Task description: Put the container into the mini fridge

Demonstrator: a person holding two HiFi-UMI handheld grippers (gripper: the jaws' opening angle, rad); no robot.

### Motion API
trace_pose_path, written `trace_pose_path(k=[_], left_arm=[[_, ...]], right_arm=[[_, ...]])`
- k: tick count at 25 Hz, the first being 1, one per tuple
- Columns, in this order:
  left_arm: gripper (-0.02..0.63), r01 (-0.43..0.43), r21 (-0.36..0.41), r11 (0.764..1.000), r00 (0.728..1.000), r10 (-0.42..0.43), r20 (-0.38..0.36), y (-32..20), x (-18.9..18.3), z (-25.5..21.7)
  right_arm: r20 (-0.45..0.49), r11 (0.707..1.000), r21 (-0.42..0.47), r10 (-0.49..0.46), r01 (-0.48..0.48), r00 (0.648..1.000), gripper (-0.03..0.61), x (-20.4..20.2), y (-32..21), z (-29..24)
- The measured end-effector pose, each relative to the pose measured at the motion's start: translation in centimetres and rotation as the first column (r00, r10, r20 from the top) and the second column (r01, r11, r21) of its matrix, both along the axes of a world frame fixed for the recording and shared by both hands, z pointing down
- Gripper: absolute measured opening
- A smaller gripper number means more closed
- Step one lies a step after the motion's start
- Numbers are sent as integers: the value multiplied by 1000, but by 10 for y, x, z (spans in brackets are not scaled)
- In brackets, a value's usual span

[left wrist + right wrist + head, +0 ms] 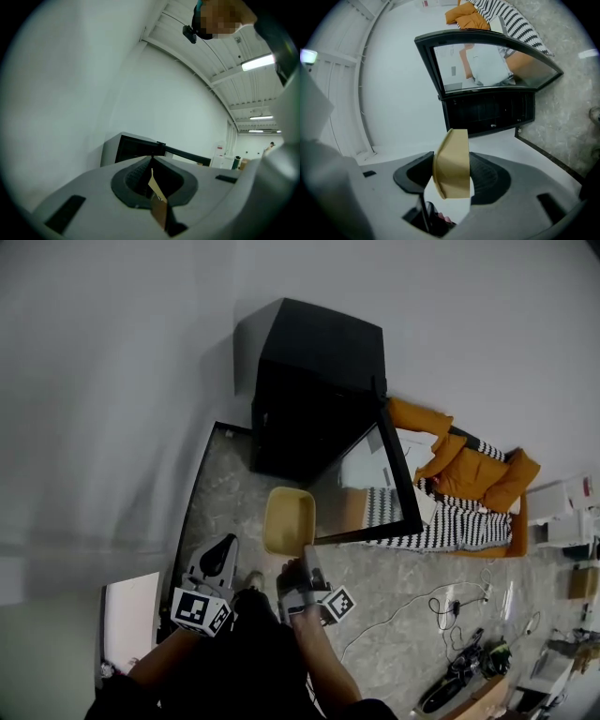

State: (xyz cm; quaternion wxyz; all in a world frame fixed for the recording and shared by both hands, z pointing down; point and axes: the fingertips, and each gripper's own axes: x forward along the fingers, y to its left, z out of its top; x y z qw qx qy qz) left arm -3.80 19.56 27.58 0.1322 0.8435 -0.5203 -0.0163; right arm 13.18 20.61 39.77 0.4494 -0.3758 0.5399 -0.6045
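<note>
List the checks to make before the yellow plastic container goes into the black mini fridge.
1. Right claw grips the yellow plastic container: ok.
2. Glass door of the black mini fridge open: ok.
3. Container lined up toward the fridge opening: ok.
4. Room inside the fridge: cannot tell, interior dark.
5. Left claw empty: not ok, a thin tan strip sits between its shut jaws.
</note>
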Motion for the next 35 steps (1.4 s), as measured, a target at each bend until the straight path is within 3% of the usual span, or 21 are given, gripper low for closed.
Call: trace_pose_path(k=[12,23,35], left_arm=[[9,-12,21,1000,1000,12,1,-60,12,4],[8,-80,28,996,997,79,13,-164,0,40],[8,-93,38,995,996,93,7,-235,-4,88]], right_arm=[[-15,999,-18,34,-34,999,224,16,-56,25],[-32,995,-34,87,-88,996,224,0,-135,69],[-63,989,-45,137,-140,989,223,2,-206,145]])
